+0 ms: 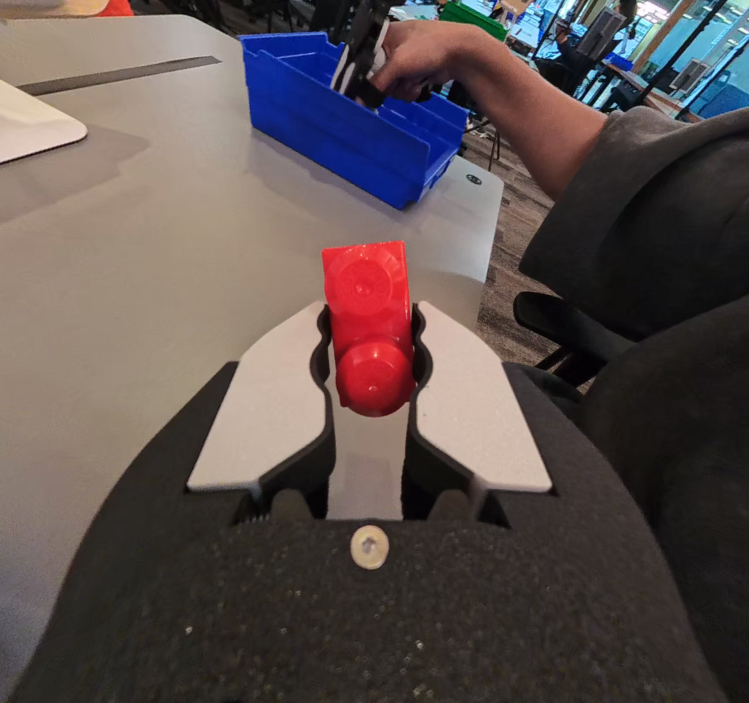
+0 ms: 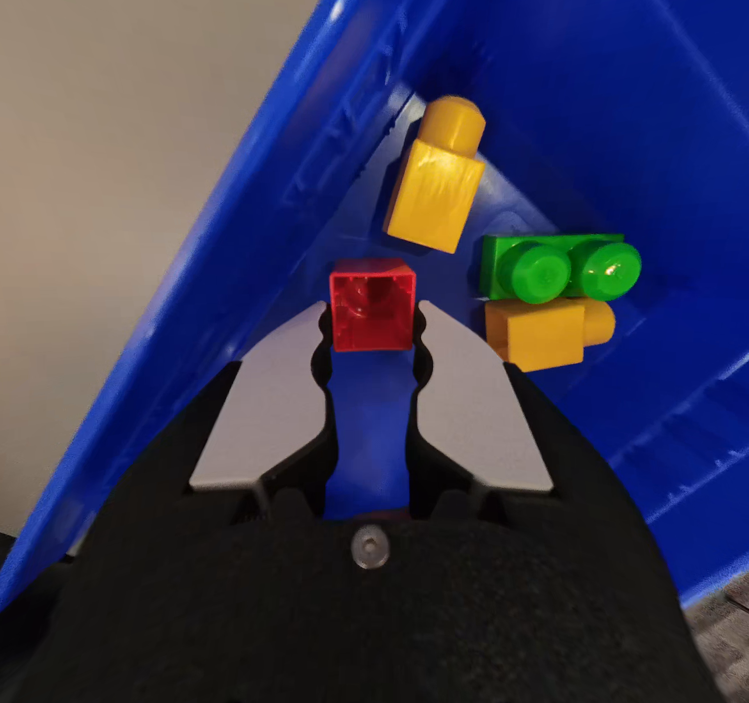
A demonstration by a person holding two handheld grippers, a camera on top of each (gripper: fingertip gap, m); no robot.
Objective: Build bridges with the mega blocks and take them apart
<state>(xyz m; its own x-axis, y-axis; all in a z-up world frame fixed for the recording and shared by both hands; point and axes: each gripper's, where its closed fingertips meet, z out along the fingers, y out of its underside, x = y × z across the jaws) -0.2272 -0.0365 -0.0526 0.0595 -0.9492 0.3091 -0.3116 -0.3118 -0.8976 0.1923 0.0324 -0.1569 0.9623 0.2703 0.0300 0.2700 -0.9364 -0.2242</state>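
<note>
Our left claw (image 1: 371, 343) is squeezed tight on a red two-bump block (image 1: 367, 319), held over the grey worktop (image 1: 142, 258). Our right claw (image 2: 372, 325) is down in the blue bin (image 2: 608, 76), pinching a small red block (image 2: 373, 307). Two yellow blocks (image 2: 435, 185) and a green block (image 2: 555, 266) lie near it.

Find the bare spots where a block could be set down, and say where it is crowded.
The grey table is bare between the blue bin and the left tool, which holds a red block. Inside the bin it is crowded: two yellow blocks and a green block cluster by the right tool, which grips another red block.
</note>
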